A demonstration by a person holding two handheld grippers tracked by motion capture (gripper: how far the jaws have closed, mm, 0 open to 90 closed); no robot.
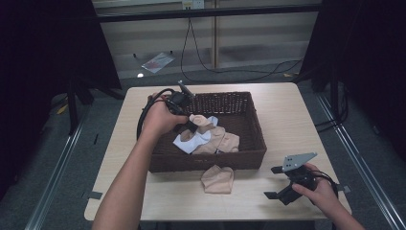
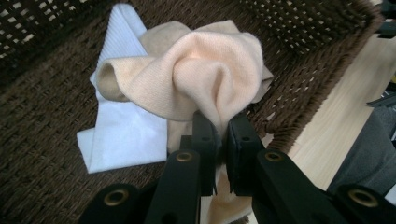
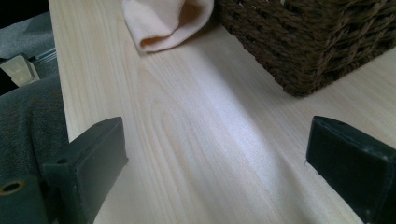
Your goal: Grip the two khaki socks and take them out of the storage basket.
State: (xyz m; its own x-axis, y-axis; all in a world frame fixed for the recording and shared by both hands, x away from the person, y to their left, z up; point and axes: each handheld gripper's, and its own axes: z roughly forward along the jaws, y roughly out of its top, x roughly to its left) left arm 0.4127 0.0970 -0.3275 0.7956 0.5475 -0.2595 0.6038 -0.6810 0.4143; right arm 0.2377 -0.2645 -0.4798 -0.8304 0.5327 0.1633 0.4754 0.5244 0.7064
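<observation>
A dark woven basket (image 1: 249,143) stands mid-table with peach socks and a white sock (image 1: 184,142) inside. My left gripper (image 1: 191,125) reaches into the basket and is shut on a peach sock (image 2: 201,74), pinching a fold of it above the white sock (image 2: 121,135). A second peach sock (image 1: 218,178) lies on the table against the basket's front wall, seen also as the sock (image 3: 163,21) in the right gripper view. My right gripper (image 1: 274,182) rests low over the table's front right, jaws wide apart with nothing between them.
The wooden table (image 1: 297,120) has bare room to the right of the basket and along its front edge. Cables (image 1: 230,72) trail on the floor beyond the far edge. The basket corner (image 3: 303,51) sits just ahead of my right gripper.
</observation>
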